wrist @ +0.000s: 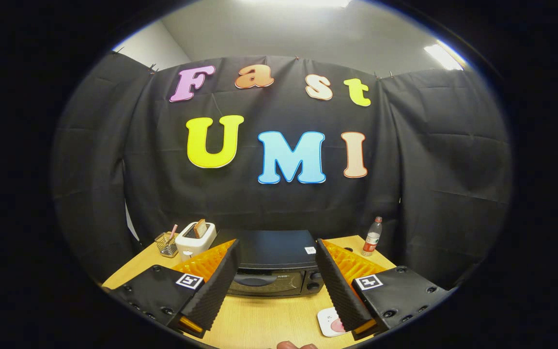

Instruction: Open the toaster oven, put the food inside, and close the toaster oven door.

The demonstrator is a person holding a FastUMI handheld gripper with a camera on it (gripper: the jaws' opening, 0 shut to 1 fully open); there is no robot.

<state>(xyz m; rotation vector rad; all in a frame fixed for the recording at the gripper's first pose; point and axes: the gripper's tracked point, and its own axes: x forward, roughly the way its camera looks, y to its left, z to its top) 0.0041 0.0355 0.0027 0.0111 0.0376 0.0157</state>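
No text is legible: the toaster oven (270,264) sticker and bottle (372,237) label are too small.

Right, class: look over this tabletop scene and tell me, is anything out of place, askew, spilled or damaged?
Nothing stands out. The toaster oven sits square with its door shut, the white toaster and bottle stand upright, and the gripper is open, with nothing between its fingers.

**Bright ceiling light, strong fisheye bending**

The light comes from ceiling lamps (442,55) above, which glare white. The wooden table (259,320) is evenly lit, with soft shadows. Edges bend strongly. The toaster oven (269,264) front looks dim, perhaps slightly blurred.
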